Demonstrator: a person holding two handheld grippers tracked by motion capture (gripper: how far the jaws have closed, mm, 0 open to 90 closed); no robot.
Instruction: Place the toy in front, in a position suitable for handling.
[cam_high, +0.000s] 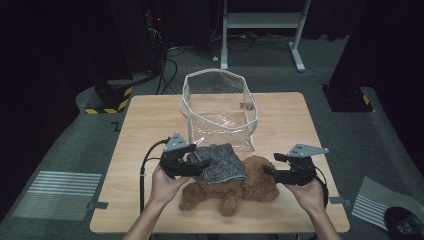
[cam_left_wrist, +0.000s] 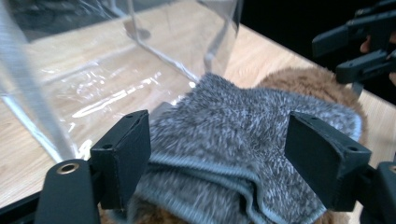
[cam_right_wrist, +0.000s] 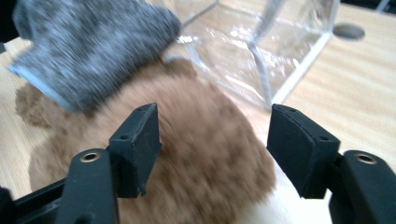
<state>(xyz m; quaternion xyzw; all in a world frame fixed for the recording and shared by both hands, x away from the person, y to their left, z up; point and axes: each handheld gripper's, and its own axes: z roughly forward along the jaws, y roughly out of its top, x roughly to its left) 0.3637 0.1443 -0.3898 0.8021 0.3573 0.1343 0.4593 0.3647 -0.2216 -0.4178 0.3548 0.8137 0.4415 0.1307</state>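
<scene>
i hold my left gripper (cam_high: 192, 161) wide around the grey cloth (cam_high: 222, 162), my right gripper (cam_high: 277, 165) wide beside the brown plush toy (cam_high: 235, 190), ready to bag both.

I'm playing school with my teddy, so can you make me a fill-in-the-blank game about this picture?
1. The grey cloth lies on top of the brown ____ toy.
2. Behind the toy stands a see-through ____ with nothing inside it.
3. The left gripper is over the grey ____.
4. The jaws of the right gripper are ____, with nothing squeezed between them.

Missing words: plush; bag; cloth; open
</scene>
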